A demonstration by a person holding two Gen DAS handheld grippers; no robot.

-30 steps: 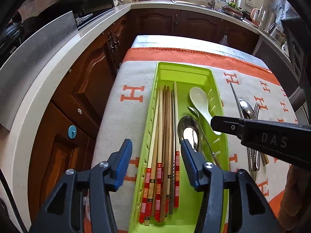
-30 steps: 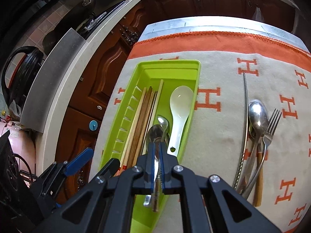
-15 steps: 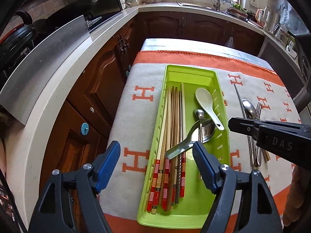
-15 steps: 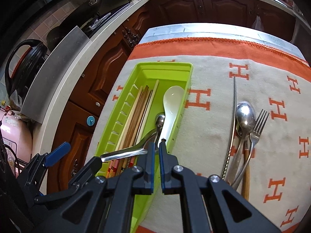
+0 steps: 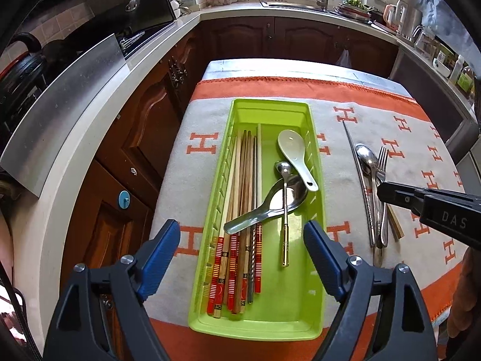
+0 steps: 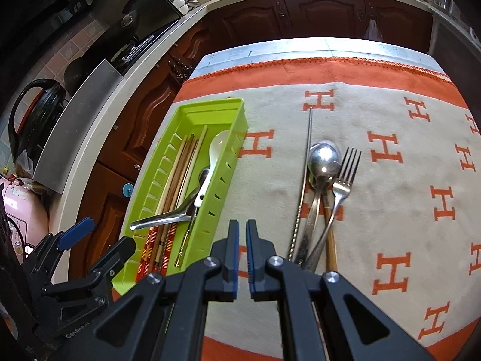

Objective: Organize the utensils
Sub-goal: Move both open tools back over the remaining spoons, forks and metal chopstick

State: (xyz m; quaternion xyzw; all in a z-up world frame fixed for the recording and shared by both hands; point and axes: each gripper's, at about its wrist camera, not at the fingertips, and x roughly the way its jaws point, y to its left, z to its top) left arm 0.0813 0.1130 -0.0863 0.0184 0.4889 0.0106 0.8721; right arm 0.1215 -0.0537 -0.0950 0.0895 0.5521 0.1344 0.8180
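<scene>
A green utensil tray point(image 5: 317, 162) point(image 6: 224, 180) lies on the cloth. It holds several chopsticks point(image 5: 240, 180), a white ceramic spoon point(image 5: 293, 153), a large steel spoon point(image 5: 270, 204) lying crosswise, and a thin gold-handled spoon point(image 5: 284, 225). Loose on the cloth to its right are a steel spoon point(image 6: 321, 162), a fork point(image 6: 345, 174), a metal chopstick point(image 6: 306, 156) and a wooden handle point(image 6: 329, 240). My left gripper point(image 5: 242, 258) is open and empty above the tray's near end. My right gripper point(image 6: 242, 258) is shut and empty, between the tray and the loose utensils.
The table is covered by a grey and orange cloth point(image 6: 390, 210) with H marks. Brown cabinets point(image 5: 144, 126) and a countertop point(image 5: 90, 114) run close along the left. A sink point(image 5: 300, 3) and kitchen items stand on the far counter.
My right gripper let go of the large steel spoon, which now lies crosswise in the tray, and drew back to the right, shut. My left gripper pulled back and up.
</scene>
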